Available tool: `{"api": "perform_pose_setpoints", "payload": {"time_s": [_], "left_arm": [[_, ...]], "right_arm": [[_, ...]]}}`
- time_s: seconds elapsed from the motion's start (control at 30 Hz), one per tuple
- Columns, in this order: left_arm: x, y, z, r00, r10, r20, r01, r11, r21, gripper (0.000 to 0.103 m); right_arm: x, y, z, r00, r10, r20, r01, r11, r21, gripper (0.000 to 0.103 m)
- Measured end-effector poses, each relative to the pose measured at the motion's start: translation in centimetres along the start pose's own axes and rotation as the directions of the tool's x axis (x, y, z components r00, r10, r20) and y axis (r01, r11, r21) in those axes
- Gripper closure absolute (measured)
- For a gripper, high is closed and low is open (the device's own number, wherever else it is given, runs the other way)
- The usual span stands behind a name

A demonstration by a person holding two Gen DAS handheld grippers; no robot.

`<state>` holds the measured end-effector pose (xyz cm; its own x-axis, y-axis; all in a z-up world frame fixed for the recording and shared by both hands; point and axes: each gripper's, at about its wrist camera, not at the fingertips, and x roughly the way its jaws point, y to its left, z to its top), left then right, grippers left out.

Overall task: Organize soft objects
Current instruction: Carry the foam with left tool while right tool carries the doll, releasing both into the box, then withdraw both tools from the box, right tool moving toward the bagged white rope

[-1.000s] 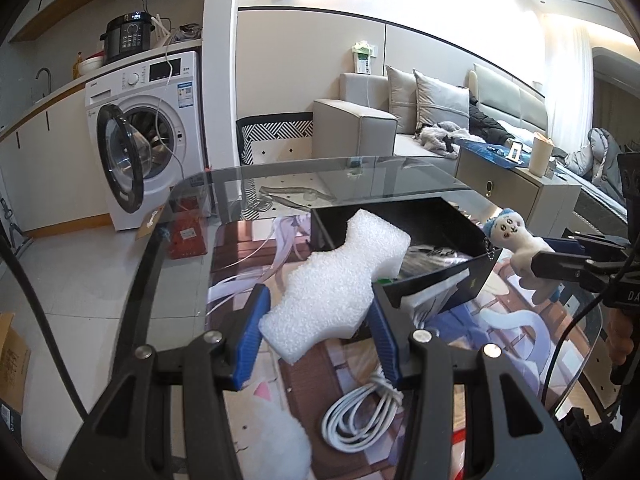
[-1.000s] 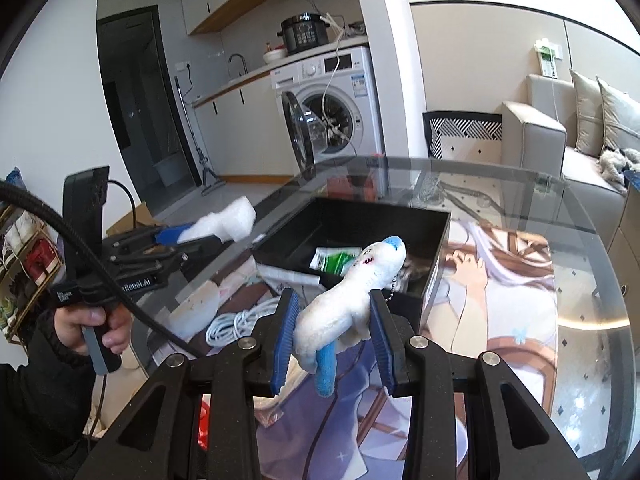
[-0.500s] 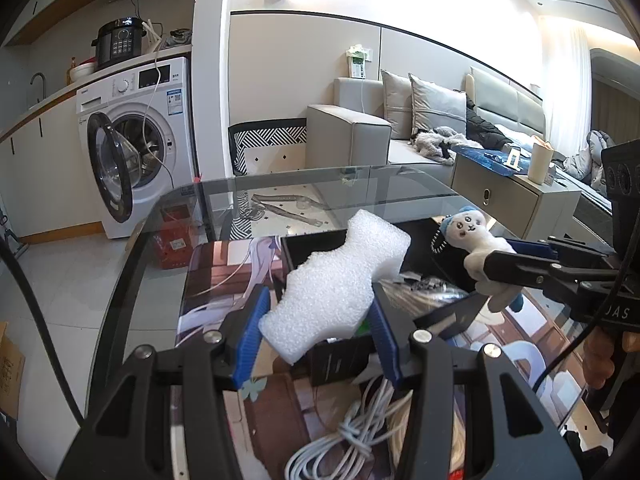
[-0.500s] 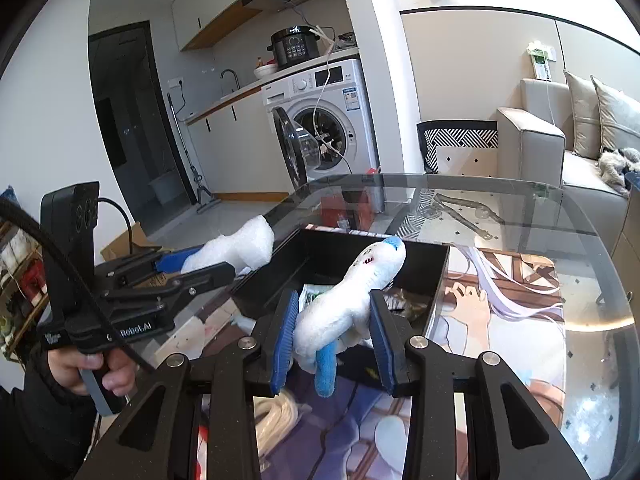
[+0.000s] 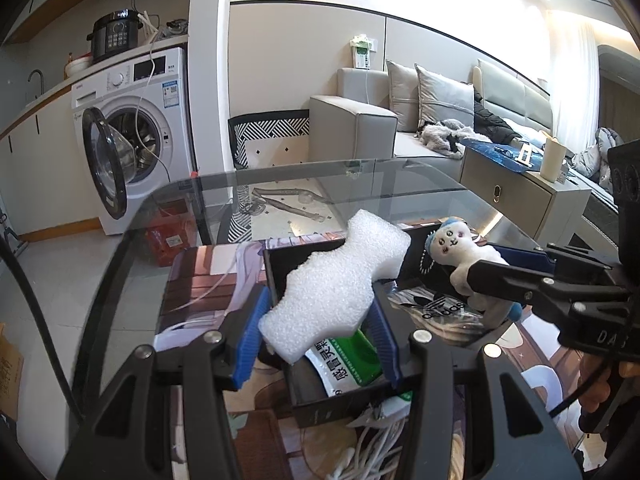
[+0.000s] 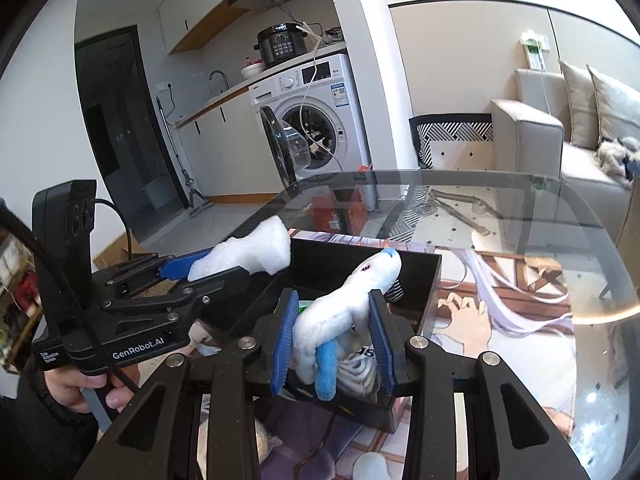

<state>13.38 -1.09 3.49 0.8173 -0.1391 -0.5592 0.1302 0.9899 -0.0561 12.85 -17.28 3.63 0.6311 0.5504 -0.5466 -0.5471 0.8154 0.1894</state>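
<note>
The left gripper (image 5: 318,334) pinches a white foam block (image 5: 334,286) between its blue pads (image 5: 250,338), the foam's waisted middle squeezed by the jaws and its far end jutting up over the black box (image 5: 280,276). The right gripper (image 6: 334,346) is clamped on a small white plush toy (image 6: 344,314) with blue limbs; the toy's head tilts up and away, its blue leg hanging down between the jaws. Both loads hang above the open box, which sits on a printed mat (image 6: 500,304) on the glass table (image 6: 540,204). From the left wrist view the plush toy (image 5: 460,256) faces the camera, just right of the foam and apart from it. Inside the box lie a green-and-white packet (image 5: 352,362) at the near end and an Adidas-marked bag (image 5: 432,306) to its right. A coil of white cable (image 5: 372,448) lies on the mat near the box's near wall. Far behind, a washing machine (image 5: 136,132) stands with its door open.
</note>
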Motion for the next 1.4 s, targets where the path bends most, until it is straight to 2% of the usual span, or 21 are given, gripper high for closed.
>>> {"api": "perform_pose_setpoints", "payload": {"time_s": [0.5,0.57,0.7,0.73,0.8,0.87,0.93,0.97,1.2,1.4], "left_arm": [[1.3,-1.0,0.1,1.000,0.014,0.000,-0.014,1.000,0.026,0.054],[1.7,-1.2,0.0,1.000,0.002,-0.022,-0.002,0.999,0.042,0.053],[1.5,-1.6,-0.2,1.000,-0.001,-0.031,0.003,0.998,0.068,0.051],[1.2,-1.7,-0.4,0.999,-0.014,-0.033,0.017,0.997,0.078,0.043],[0.4,-2.1,-0.6,0.999,-0.032,-0.027,0.034,0.994,0.106,0.030],[-0.5,-2.4,-0.8,1.000,-0.008,-0.007,0.008,0.991,0.130,0.016],[-1.5,-2.4,-1.1,1.000,0.007,0.015,-0.009,0.992,0.126,0.002],[-2.1,-2.2,-1.3,1.000,0.004,0.020,-0.007,0.994,0.113,0.000],[-4.5,0.5,-3.2,1.000,0.001,0.012,-0.001,1.000,-0.017,0.000],[-6.2,0.7,-4.5,0.998,0.060,0.004,-0.060,0.998,0.019,0.000]], "right_arm": [[2.0,0.0,0.2,0.998,-0.062,-0.013,0.061,0.998,-0.031,0.067],[1.9,-0.1,0.3,0.997,-0.072,-0.017,0.072,0.997,-0.030,0.063],[0.7,-0.1,0.1,0.995,-0.096,-0.003,0.096,0.995,-0.040,0.061],[0.4,-0.1,0.0,0.995,-0.100,-0.005,0.100,0.994,-0.043,0.054],[-0.5,-0.1,-0.6,0.994,-0.111,-0.011,0.110,0.993,-0.046,0.047],[-1.4,-0.3,-1.2,0.993,-0.113,-0.019,0.113,0.993,-0.037,0.033],[-2.4,-0.4,-1.8,0.992,-0.127,-0.011,0.126,0.992,-0.017,0.006],[-3.1,-0.6,-2.2,0.992,-0.124,-0.004,0.124,0.992,-0.001,0.003],[-5.6,-0.9,-3.6,0.995,-0.093,-0.028,0.095,0.993,0.067,0.001],[-6.7,0.6,-4.5,0.995,-0.082,-0.056,0.085,0.996,0.042,0.000]]}}
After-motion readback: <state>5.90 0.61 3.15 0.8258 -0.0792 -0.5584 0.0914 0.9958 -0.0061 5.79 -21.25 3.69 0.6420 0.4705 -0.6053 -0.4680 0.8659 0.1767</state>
